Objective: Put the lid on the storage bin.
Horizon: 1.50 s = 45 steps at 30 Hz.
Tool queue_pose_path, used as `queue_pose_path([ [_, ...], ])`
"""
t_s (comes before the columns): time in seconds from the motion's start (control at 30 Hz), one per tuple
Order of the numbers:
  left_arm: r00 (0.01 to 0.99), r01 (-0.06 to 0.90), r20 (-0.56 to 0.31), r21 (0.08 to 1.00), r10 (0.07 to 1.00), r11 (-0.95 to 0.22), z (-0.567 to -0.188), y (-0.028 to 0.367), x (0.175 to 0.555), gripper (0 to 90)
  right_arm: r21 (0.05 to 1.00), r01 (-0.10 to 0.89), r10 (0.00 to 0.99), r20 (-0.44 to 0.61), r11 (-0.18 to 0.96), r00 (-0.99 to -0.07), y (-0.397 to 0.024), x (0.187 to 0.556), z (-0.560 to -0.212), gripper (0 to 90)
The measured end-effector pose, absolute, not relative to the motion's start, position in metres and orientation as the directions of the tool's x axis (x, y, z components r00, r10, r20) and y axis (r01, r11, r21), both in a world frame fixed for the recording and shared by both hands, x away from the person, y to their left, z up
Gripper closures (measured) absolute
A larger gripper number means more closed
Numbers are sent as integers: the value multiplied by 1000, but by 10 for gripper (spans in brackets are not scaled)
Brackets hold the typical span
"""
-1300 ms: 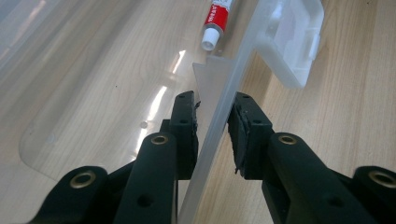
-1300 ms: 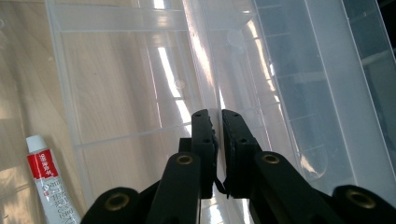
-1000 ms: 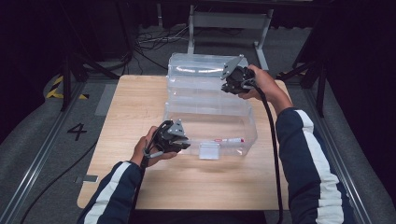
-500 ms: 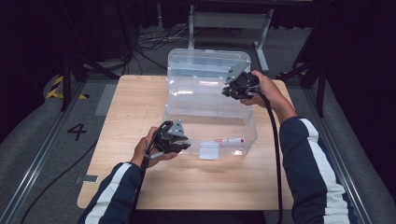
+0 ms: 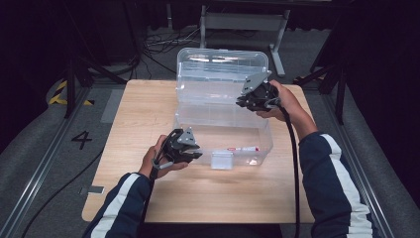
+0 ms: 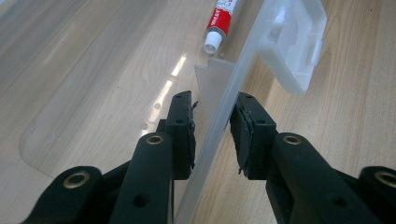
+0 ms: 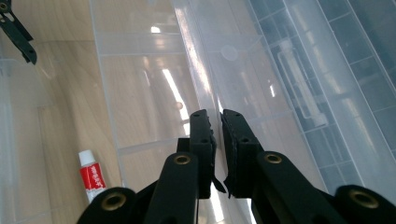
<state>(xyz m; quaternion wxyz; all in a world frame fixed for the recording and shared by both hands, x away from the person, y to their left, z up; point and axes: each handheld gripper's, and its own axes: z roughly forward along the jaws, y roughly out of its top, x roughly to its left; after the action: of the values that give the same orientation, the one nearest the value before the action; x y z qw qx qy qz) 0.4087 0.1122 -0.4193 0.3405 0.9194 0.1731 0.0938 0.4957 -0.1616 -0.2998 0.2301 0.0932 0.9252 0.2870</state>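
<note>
A clear plastic box (image 5: 224, 124) stands on the wooden table (image 5: 143, 114), its clear lid (image 5: 218, 69) raised at the back. A red and white tube (image 5: 242, 148) lies on the box floor near the front wall; the tube (image 6: 223, 21) (image 7: 93, 179) is in both gripper views. My left gripper (image 5: 198, 151) (image 6: 212, 100) is at the box's front left corner, shut on the front wall, which runs up between its jaws. My right gripper (image 5: 241, 101) (image 7: 215, 114) is shut on the lid's right edge, jaws almost together.
A clear latch (image 5: 221, 159) (image 6: 299, 46) hangs on the box's front wall. Bare table lies left of and in front of the box. Cables and metal stand legs (image 5: 237, 20) sit on the floor behind the table. A floor rail (image 5: 44, 163) runs along the left.
My right gripper has moved toward the near side with the lid's edge in it, and the lid now stands more upright. The left gripper and box have stayed put.
</note>
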Motion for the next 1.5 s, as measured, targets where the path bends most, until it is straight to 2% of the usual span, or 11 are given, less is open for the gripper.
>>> queue_pose_path([
  [0.4, 921, 241, 74, 660, 381, -711, -420, 112, 407, 689, 608, 23, 324, -390, 794, -862, -165, 480, -306, 810],
  [0.63, 917, 239, 84, 667, 390, -705, -421, 111, 406, 676, 671, 39, 360, -347, 741, -866, -171, 472, -312, 796],
  [0.9, 914, 220, 124, 649, 387, -728, -421, 109, 403, 660, 656, 14, 363, -400, 755, -841, -170, 461, -316, 778],
  [1.23, 914, 232, 93, 680, 396, -695, -422, 112, 405, 658, 734, 26, 404, -345, 679, -847, -179, 455, -324, 769],
  [1.5, 911, 216, 119, 680, 396, -700, -421, 105, 402, 659, 733, 58, 411, -311, 677, -857, -180, 454, -323, 772],
])
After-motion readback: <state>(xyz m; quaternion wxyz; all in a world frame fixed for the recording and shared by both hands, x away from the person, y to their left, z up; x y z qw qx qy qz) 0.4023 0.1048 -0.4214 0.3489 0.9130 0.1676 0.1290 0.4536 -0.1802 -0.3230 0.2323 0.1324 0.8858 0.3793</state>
